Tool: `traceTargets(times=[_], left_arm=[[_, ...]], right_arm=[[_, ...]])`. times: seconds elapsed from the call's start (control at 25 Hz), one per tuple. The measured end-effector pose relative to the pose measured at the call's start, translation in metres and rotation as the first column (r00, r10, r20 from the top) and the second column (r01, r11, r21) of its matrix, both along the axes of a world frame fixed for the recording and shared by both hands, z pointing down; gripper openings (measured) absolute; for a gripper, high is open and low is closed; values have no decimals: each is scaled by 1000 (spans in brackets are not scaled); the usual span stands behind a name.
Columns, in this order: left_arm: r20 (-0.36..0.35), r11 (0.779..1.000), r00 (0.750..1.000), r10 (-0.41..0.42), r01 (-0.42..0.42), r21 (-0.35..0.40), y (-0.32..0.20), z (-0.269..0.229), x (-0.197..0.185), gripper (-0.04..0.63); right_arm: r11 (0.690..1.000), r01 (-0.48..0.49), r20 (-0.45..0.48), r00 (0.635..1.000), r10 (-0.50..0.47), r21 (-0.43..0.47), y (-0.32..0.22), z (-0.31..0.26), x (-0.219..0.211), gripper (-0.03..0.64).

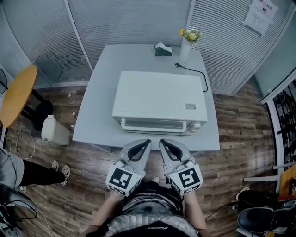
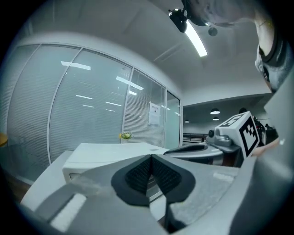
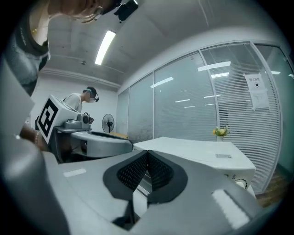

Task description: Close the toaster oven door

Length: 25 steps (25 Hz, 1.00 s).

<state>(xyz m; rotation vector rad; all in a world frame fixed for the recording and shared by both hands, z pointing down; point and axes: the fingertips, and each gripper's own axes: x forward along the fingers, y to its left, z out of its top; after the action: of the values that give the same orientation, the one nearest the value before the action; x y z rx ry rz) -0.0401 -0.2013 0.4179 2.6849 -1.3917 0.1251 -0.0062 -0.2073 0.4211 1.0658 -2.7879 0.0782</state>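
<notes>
Table (image 1: 95, 121) carries toaster oven (image 1: 159, 97) — beyond left tongs (image 1: 146, 143), right tongs (image 1: 163, 143).

No legible text — wall notice (image 1: 260, 14), oven label (image 1: 190, 106) too small.

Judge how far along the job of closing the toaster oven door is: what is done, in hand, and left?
Done: the door of the toaster oven looks shut, flush with its front. In hand: nothing; the left gripper and right gripper have jaws together, empty, side by side near the table front edge, apart from the oven. Left: nothing visible on the door itself.
</notes>
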Motion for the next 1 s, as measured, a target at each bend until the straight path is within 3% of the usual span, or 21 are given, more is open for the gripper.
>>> traceTargets(times=[0.36,0.56,1.0], left_arm=[[-80,999,996,-27,30,33,4,-39,-1,5],[-41,999,999,-29,30,30,9,-33,-4,5],[-42,999,998,-46,47,25,7,-32,-4,5]], right_arm=[[998,8,53,999,-11,61,10,-43,-8,3],[998,10,59,998,-13,61,14,-45,-9,3],[999,13,58,998,-15,42,14,-39,-8,2]])
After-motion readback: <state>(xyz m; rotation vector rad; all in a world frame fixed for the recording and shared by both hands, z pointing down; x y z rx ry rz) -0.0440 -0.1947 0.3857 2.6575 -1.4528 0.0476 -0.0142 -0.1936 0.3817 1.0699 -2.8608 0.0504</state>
